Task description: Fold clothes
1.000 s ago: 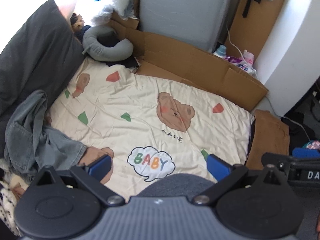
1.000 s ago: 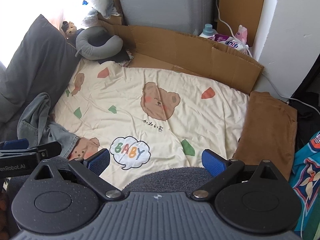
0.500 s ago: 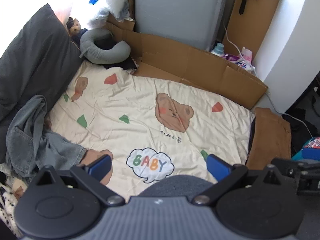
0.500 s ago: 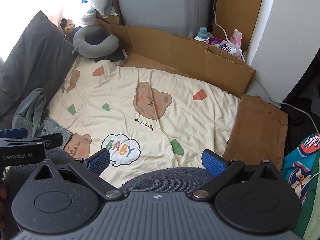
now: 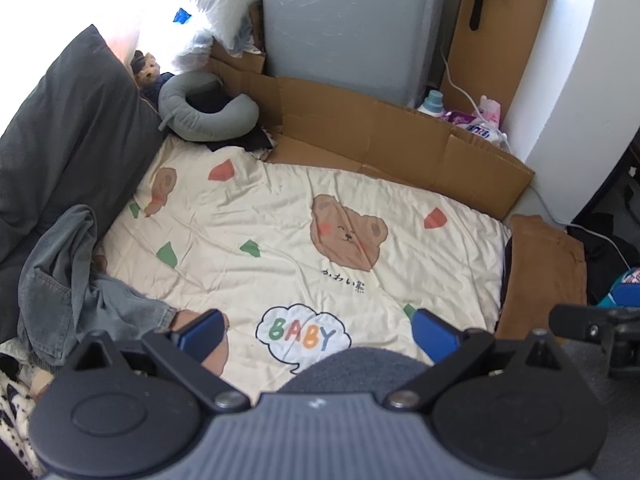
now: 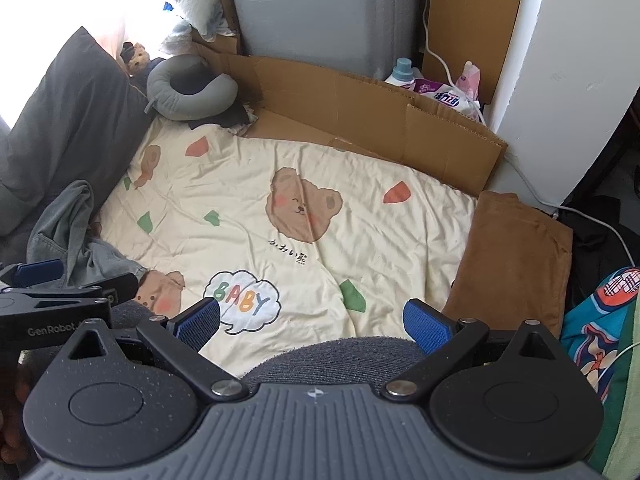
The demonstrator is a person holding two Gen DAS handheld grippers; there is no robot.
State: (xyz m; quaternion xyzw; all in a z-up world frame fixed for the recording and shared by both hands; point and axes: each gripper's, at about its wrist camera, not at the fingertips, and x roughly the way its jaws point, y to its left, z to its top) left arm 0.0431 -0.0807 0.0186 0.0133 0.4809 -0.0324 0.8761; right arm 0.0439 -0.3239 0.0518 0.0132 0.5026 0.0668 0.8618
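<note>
Two garments are in reach: grey jeans (image 5: 68,276) crumpled at the left edge of the quilt (image 5: 280,216), partly up against the dark pillow (image 5: 68,140); a brown cloth (image 6: 516,256) lying flat and already squared off at the right edge, beside the cardboard (image 6: 360,108). Jeans judged heaviest item here; denim is limp but thick, not slippery, not fragile; it should hang straight once lifted. Best hold is probably the waistband, one corner per gripper; I cannot tell from the heap where the waistband lies; the hem nearest me, by the bear print, is the clear edge to pinch first. Brown cloth looks light and soft; it needs no grip now.

Left gripper (image 5: 316,334) is spread wide, nothing between its blue pads (image 5: 200,330); right gripper (image 6: 316,324) likewise spread and empty; both hover over the near edge of the quilt, above my knee (image 6: 332,360).

Versus one second ago: both cameras have drawn back and tipped slightly, so the far wall and grey cabinet (image 5: 352,28) show more; grippers have stayed parted; jeans and brown cloth have not shifted.
</note>
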